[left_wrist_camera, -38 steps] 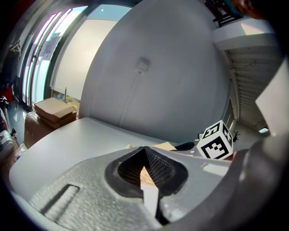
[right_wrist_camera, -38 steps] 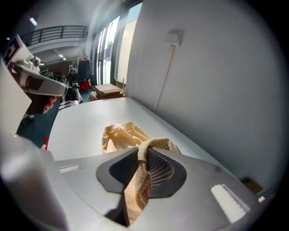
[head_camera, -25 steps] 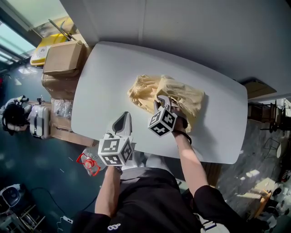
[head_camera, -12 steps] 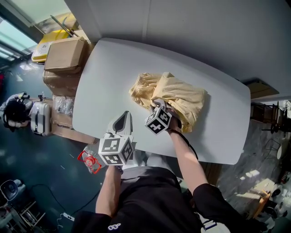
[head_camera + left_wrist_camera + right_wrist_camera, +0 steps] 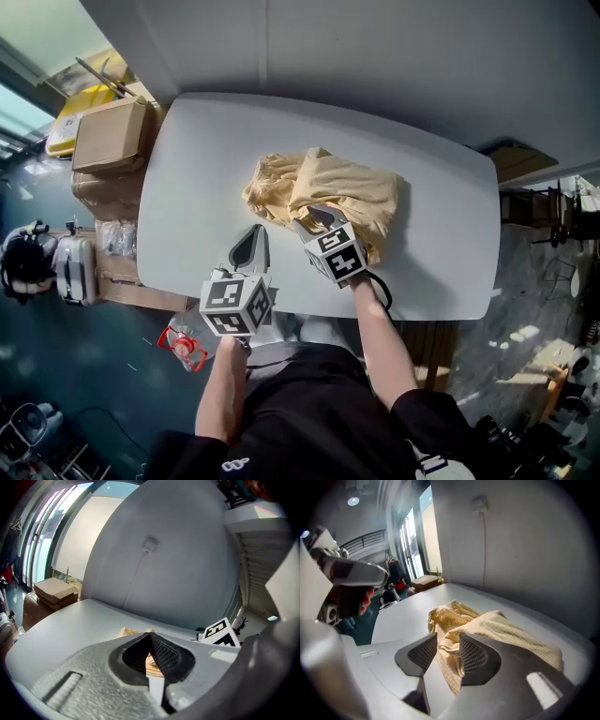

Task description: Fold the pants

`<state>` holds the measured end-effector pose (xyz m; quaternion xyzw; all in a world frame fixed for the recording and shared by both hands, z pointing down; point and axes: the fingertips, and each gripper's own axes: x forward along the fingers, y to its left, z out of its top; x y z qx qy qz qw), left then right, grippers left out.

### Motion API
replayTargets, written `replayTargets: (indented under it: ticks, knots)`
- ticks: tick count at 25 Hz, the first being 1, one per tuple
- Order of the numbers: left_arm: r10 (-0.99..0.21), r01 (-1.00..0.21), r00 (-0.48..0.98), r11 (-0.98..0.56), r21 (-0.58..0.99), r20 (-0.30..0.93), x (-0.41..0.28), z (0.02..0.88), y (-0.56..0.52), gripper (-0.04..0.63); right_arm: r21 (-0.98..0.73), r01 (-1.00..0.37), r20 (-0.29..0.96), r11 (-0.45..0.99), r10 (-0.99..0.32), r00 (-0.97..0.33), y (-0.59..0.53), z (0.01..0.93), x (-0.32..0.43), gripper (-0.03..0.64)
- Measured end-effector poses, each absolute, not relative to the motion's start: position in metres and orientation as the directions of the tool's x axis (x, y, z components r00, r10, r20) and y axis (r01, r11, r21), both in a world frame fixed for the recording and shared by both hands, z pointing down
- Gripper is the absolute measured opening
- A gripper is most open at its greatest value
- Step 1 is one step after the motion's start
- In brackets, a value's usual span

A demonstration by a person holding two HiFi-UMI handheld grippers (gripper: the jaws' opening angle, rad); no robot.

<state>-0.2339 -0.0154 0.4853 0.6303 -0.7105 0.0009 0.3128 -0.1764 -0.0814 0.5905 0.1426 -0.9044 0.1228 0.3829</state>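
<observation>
Crumpled yellow pants [image 5: 330, 189] lie in a heap on the middle of the white table [image 5: 187, 169]. My right gripper [image 5: 311, 218] sits at the heap's near edge, pointing down at it. Its jaws are opening. In the right gripper view a fold of the pants [image 5: 506, 630] runs through the gap of the right gripper [image 5: 447, 645], and the pads do not press on it. My left gripper [image 5: 251, 236] hovers over bare table to the left of the heap, shut and empty. In the left gripper view the pants [image 5: 127, 631] show just beyond the closed left gripper [image 5: 151, 638].
Cardboard boxes [image 5: 111, 139] stand off the table's left end, with a suitcase [image 5: 80, 267] and bags on the floor below. A red-capped object [image 5: 183, 339] lies on the floor by the near edge. A grey wall [image 5: 375, 56] runs behind the table.
The right gripper has rolled and drawn back slightly toward the near edge, and its jaws have spread apart off the cloth. The left gripper has barely shifted.
</observation>
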Motion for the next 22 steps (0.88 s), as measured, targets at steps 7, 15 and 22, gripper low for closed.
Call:
replayTargets:
  ticks: [7, 15, 22]
  knots:
    - [-0.923, -0.909, 0.097, 0.07, 0.411, 0.373, -0.199, 0.462, -0.049, 0.0, -0.17, -0.587, 0.501, 0.792, -0.443, -0.743, -0.12, 0.491, -0.117, 0.036]
    - [-0.936, -0.915, 0.186, -0.054, 0.401, 0.298, -0.168, 0.43, -0.061, 0.0, -0.162, -0.703, 0.31, 0.692, -0.641, -0.702, -0.113, 0.409, -0.06, 0.003]
    - [-0.957, -0.929, 0.203, -0.122, 0.349, 0.206, -0.165, 0.385, -0.05, 0.0, -0.145, -0.751, 0.182, 0.644, -0.729, -0.66, -0.08, 0.354, -0.045, 0.003]
